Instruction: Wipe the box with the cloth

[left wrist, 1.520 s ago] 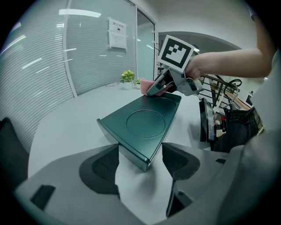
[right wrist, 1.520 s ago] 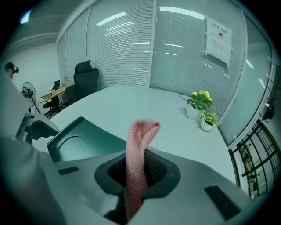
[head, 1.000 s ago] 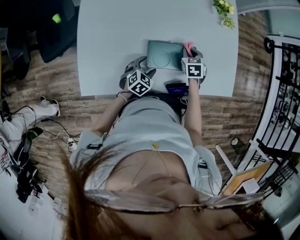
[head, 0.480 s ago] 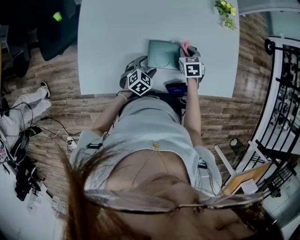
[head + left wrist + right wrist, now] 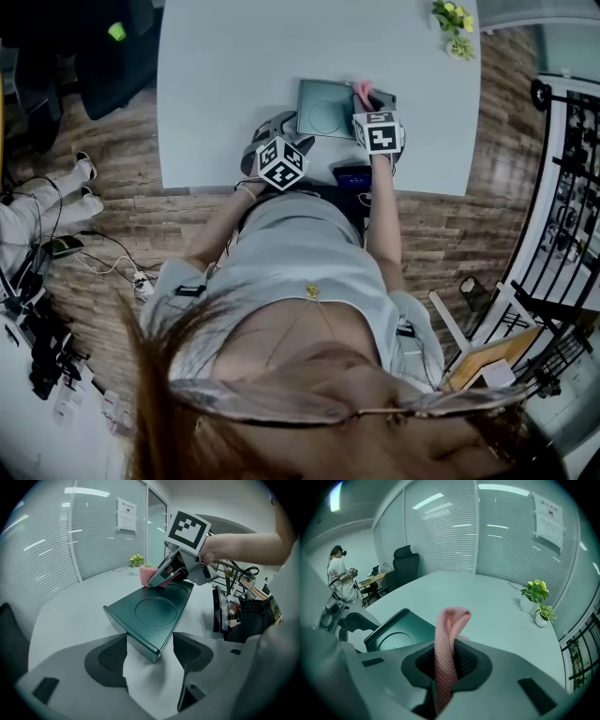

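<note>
A dark green flat box (image 5: 323, 110) with a round recess in its lid lies on the pale table (image 5: 234, 66). My right gripper (image 5: 367, 97) is shut on a pink knitted cloth (image 5: 361, 91) and hangs over the box's right end. In the right gripper view the cloth (image 5: 451, 634) stands up in a loop from between the jaws, with the box (image 5: 396, 632) to the left below. My left gripper (image 5: 150, 651) is open, and the near corner of the box (image 5: 154, 616) lies between its fingers without touching either. From that side the cloth (image 5: 157, 578) rests on the lid.
Small potted plants (image 5: 450, 21) stand at the table's far right corner. A dark flat device (image 5: 353, 175) lies at the front edge by my right hand. A black office chair (image 5: 405, 562) and a person (image 5: 340, 578) are beyond the table. A metal railing (image 5: 567, 187) is at right.
My right gripper has slid a little to the left over the box's right end with the cloth. The left gripper and the box have stayed put.
</note>
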`<state>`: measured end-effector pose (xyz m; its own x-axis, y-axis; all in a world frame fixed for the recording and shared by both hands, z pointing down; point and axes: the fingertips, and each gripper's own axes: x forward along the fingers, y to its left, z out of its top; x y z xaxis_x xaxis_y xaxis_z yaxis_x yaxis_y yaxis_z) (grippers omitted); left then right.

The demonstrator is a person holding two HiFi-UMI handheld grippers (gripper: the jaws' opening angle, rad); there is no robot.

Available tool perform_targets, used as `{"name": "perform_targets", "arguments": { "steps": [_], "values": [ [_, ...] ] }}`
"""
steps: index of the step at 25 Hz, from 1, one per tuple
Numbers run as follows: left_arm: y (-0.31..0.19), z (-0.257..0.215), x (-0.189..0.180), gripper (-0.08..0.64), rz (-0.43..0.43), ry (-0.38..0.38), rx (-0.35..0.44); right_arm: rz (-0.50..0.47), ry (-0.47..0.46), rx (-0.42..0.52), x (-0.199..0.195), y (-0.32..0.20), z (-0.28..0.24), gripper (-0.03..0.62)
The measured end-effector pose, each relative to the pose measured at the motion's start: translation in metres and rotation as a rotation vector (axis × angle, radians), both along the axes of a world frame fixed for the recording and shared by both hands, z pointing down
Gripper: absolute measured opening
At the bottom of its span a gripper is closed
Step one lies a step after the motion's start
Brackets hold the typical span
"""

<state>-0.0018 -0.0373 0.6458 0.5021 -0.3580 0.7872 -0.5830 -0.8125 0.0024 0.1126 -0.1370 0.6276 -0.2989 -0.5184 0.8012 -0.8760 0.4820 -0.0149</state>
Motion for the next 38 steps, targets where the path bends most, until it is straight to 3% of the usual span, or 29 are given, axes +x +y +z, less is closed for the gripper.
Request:
{"name": "perform_targets", "arguments": {
  "steps": [38],
  "values": [
    [0.0,0.0,0.0,0.305,-0.005,0.004,-0.01,-0.173,-0.075,-0.012,-0.088,0.001,0.0,0.043]
  ]
}}
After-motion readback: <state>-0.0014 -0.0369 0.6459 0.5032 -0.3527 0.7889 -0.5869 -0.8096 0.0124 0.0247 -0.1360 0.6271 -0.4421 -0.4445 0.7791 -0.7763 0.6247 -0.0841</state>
